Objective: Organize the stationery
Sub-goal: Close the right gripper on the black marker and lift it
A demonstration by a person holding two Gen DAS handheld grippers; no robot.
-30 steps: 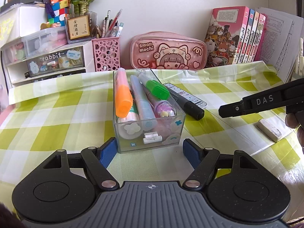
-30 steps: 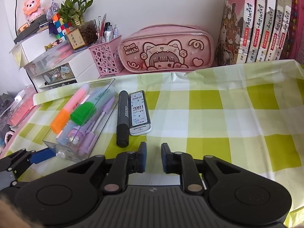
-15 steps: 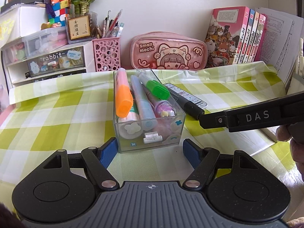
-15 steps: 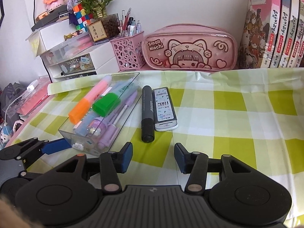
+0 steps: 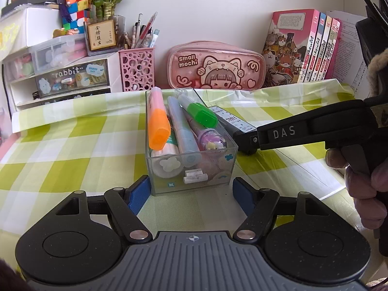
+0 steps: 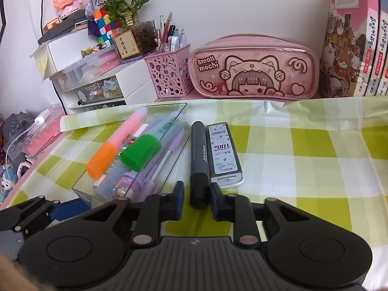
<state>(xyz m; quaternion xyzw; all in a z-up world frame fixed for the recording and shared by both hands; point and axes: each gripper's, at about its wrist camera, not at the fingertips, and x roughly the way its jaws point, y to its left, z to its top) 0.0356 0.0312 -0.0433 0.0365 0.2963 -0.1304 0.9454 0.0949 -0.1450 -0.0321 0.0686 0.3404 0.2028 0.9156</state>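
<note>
The checked worktop point(image 6: 303, 150) lies bare to the right of the lead refill case point(image 6: 224, 154), so that side is free for approach. Left of the black marker point(image 6: 198, 160), the clear organiser box point(image 5: 191, 160) stands close, leaving only a narrow lane. Behind, the pink pencil case point(image 6: 254, 70), the pink pen holder point(image 6: 169, 74), the drawer unit point(image 6: 97, 89) and the books point(image 6: 351, 43) wall off the back edge.
</note>
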